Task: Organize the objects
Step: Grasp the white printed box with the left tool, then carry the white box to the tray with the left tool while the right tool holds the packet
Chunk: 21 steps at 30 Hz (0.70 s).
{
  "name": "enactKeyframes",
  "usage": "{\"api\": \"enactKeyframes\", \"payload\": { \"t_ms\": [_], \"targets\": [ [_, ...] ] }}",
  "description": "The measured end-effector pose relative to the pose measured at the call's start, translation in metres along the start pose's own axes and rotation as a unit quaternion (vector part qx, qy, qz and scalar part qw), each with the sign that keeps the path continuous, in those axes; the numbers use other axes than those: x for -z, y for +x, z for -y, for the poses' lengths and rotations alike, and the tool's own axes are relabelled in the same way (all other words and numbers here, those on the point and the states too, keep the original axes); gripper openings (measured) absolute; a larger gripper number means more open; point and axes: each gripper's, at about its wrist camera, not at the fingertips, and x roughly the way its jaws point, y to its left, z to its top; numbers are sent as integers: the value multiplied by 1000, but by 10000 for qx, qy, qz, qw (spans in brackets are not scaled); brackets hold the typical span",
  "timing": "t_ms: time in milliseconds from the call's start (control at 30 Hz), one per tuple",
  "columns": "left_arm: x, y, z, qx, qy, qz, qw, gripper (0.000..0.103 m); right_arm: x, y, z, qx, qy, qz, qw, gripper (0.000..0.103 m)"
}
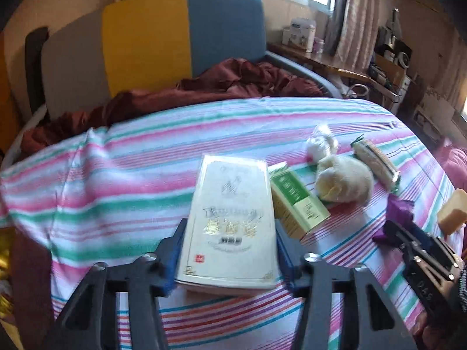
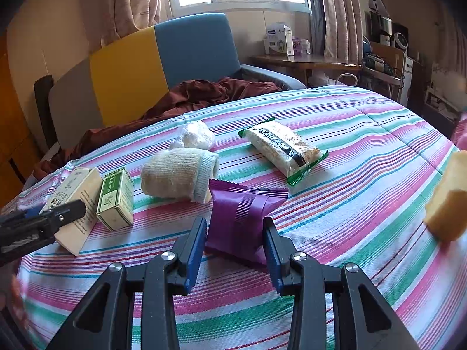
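On the striped cloth (image 2: 350,175), both grippers point forward and down.

Left gripper (image 1: 229,250): jaws straddle the near end of the cream box (image 1: 230,221), one blue pad on each long side. Pads look touching or nearly so; frame is blurred, so I can't tell if it's a real grip. Box lies flat, long axis running away from the camera.

Right gripper (image 2: 233,250): clenched on the purple packet (image 2: 239,218). Pads sit on the packet's two sides, packet stands up between them, crimped edge away from the camera. From the left wrist view this gripper sits at the right edge with purple showing at its tip.

Layout: green box (image 2: 115,201) just beside the cream box, right of it. Rolled sock (image 2: 178,175) next, right of the green box. Clear bag (image 2: 194,138) behind the sock, touching it. Snack bar (image 2: 284,153) further right, apart from the sock. Tan block (image 2: 446,204) at the far right edge, blurred, can't tell what it rests on.
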Motion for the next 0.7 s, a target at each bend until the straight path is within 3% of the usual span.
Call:
{"api": "enactKeyframes", "payload": {
  "t_ms": [167,333,467,700],
  "targets": [
    [9,-4,1,154,111,216,9996,52,0,0,0,9,-4,5,10000,39],
    [23,-17,11,-79,389,477,9981,52,0,0,-2,47,-44,7,10000,39],
    [36,-38,20,-260,674,921,9931,52,0,0,-4,72,-97,18,9999,39],
    [54,-60,22,-245,836,1174,9893,52,1,-6,-16,72,-386,151,9991,39]
  ]
}}
